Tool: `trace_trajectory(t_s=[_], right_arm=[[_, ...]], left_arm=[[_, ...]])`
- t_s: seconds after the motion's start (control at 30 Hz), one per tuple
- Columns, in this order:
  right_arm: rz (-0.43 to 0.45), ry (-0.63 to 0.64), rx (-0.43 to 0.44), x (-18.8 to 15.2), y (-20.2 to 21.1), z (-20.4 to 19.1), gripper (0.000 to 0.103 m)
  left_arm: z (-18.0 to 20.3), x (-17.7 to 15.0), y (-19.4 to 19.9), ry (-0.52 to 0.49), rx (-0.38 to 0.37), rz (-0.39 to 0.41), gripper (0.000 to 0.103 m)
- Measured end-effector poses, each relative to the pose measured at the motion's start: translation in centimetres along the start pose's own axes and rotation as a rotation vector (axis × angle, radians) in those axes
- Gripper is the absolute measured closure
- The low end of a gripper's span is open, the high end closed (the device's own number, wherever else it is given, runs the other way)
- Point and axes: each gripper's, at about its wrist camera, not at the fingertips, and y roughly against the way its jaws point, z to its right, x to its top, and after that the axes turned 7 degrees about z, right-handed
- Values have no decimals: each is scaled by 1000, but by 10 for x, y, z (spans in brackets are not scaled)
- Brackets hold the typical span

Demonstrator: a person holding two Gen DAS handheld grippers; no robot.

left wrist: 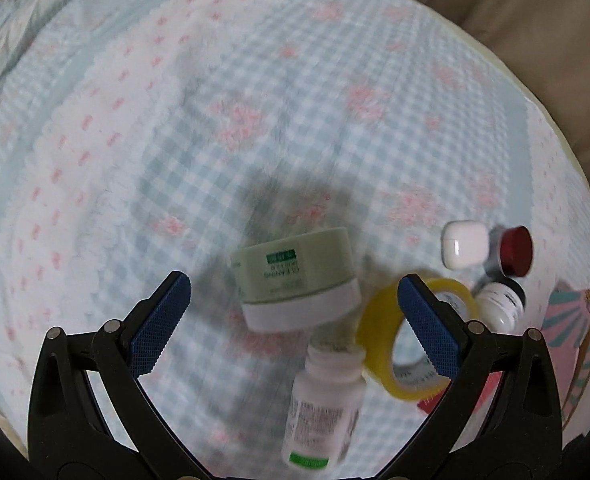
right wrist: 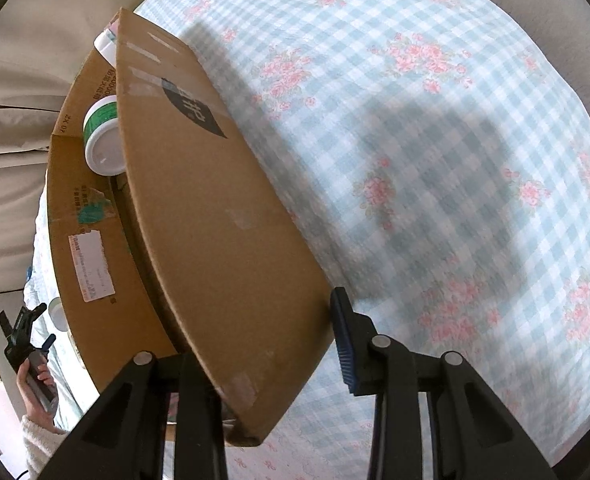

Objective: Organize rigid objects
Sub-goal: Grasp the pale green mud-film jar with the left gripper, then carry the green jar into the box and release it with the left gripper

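Observation:
My left gripper hangs open over the checked bedspread. Between and below its blue pads lies a pale green jar on its side, not touched. Close by are a white pill bottle, a yellow tape roll, a white earbud case, a red-capped item and a small black-capped bottle. My right gripper is shut on the wall of a cardboard box; only one fingertip shows. A green-labelled white jar lies inside the box.
A pink patterned carton stands at the right edge of the left wrist view. Beige fabric borders the bed. In the right wrist view a hand holds the left gripper at the far left, beyond the box.

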Motion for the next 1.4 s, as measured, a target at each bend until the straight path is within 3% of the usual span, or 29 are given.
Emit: trace_trajectory(t_s=[0.07, 0.2, 0.27, 0.37, 0.83, 1.13, 1.4], right_arm=[[3, 11, -16, -1, 0, -3, 73], [14, 18, -32, -3, 3, -12, 73], [21, 4, -24, -4, 4, -11, 74], [27, -20, -13, -6, 7, -8, 74], [34, -20, -15, -11, 4, 0, 74], [25, -9, -23, -9, 0, -3, 75], [18, -9, -11, -6, -1, -2, 75]], left_arm=[[0, 2, -11, 25, -3, -12, 1], [-3, 4, -31, 52, 9, -42, 15], [-3, 3, -36, 54, 13, -49, 17], [-4, 0, -40, 66, -19, -47, 31], [-4, -4, -29, 41, -37, 3, 33], [12, 3, 20, -39, -51, 138, 33], [63, -2, 116, -143, -102, 268, 33]])
